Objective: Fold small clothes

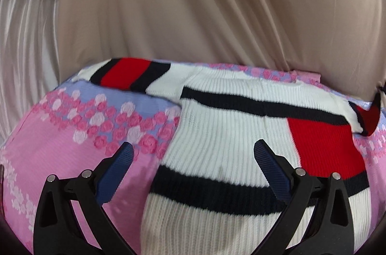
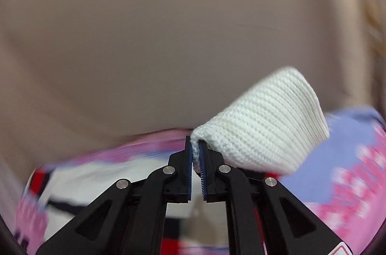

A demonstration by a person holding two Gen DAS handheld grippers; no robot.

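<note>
A small white ribbed knit sweater (image 1: 222,134) with black stripes and red blocks lies on a pink and lilac floral bedsheet (image 1: 72,124). One striped sleeve (image 1: 130,74) stretches toward the far left. My left gripper (image 1: 193,149) hovers open just above the sweater's lower body, nothing between its blue pads. In the right wrist view my right gripper (image 2: 196,146) is shut on a white knit edge of the sweater (image 2: 265,124), which is lifted and folds off to the right. The rest of the sweater (image 2: 96,182) lies blurred below.
A beige draped cloth (image 1: 193,2) rises behind the bed and fills the background in both views. A pale satin curtain (image 1: 26,50) hangs at the far left. The floral sheet (image 2: 349,158) extends to the right of the right gripper.
</note>
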